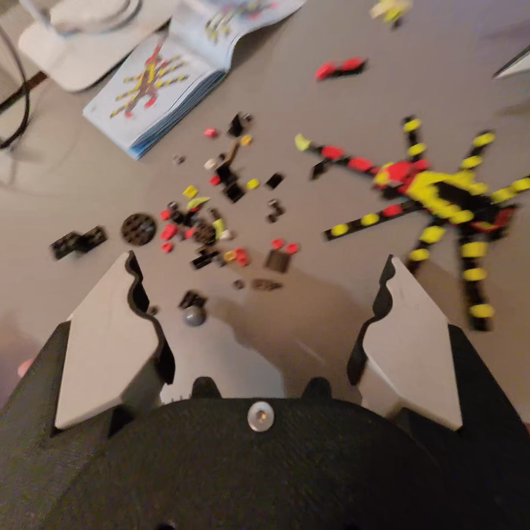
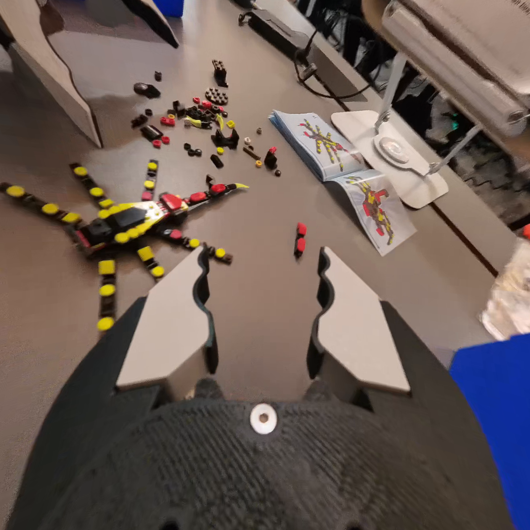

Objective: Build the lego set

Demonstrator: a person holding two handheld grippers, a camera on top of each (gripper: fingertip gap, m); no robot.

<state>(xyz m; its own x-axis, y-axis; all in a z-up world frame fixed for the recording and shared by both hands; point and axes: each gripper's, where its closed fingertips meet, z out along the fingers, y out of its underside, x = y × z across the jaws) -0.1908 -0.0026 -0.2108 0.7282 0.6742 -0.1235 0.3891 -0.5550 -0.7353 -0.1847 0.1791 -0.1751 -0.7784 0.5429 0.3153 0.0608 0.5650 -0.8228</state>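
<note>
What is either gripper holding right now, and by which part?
Nothing. The left gripper and right gripper are both open and empty above the table.

Black-yellow-red spider model flat on table; loose bricks nearby.

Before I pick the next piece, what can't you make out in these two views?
- Loose pieces: left wrist view, motion blur hides stud counts.
- Spider model: left wrist view, legs cut off by the right edge.
- Booklet: both views, step drawings too small and blurred.
- Spider leg: right wrist view, partly hidden behind the right gripper finger.
</note>
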